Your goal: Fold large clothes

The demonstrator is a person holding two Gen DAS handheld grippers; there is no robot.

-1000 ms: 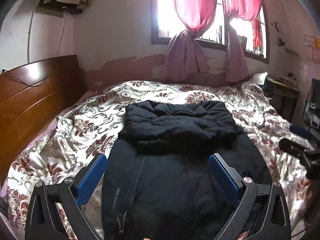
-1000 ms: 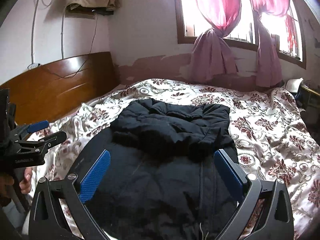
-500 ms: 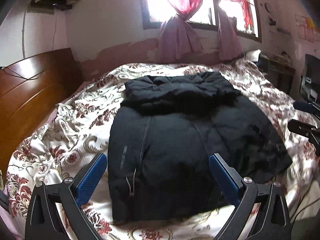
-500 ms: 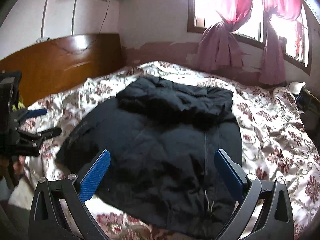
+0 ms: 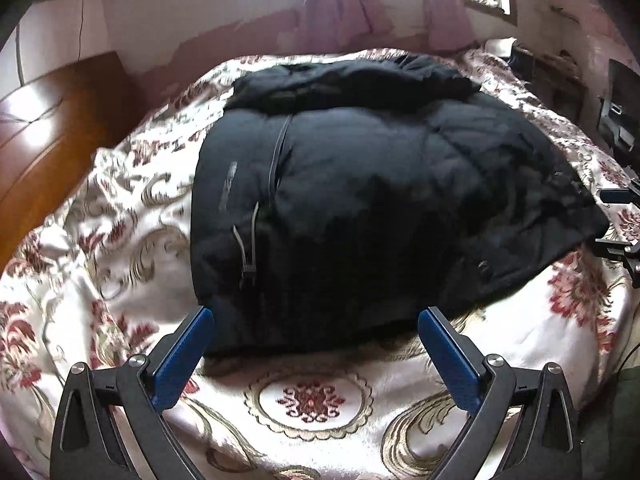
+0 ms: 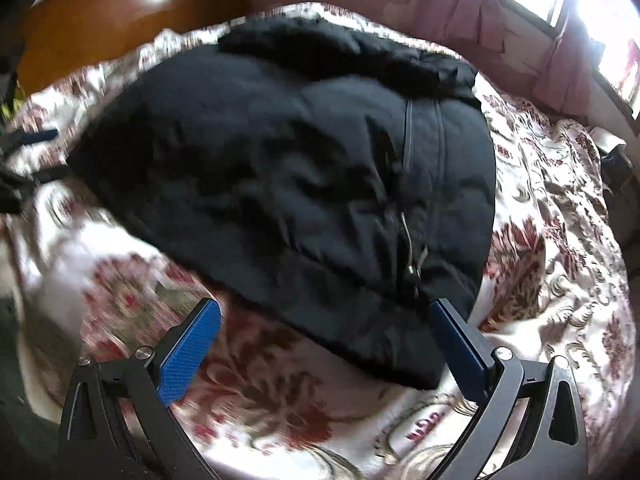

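**Two open tools, one slippery hem**

Both tools hang released and empty: the left tool [image 5: 314,330] just over the near hem of the black jacket [image 5: 372,200], the right tool [image 6: 324,322] by the zipper corner. The jacket lies spread on the floral bedspread [image 5: 312,400], hood end folded over toward the window. A shallow pinch would likely catch only the puffy top layer, so the fold drags crooked, or snags the bedspread. No containers are anywhere in sight.
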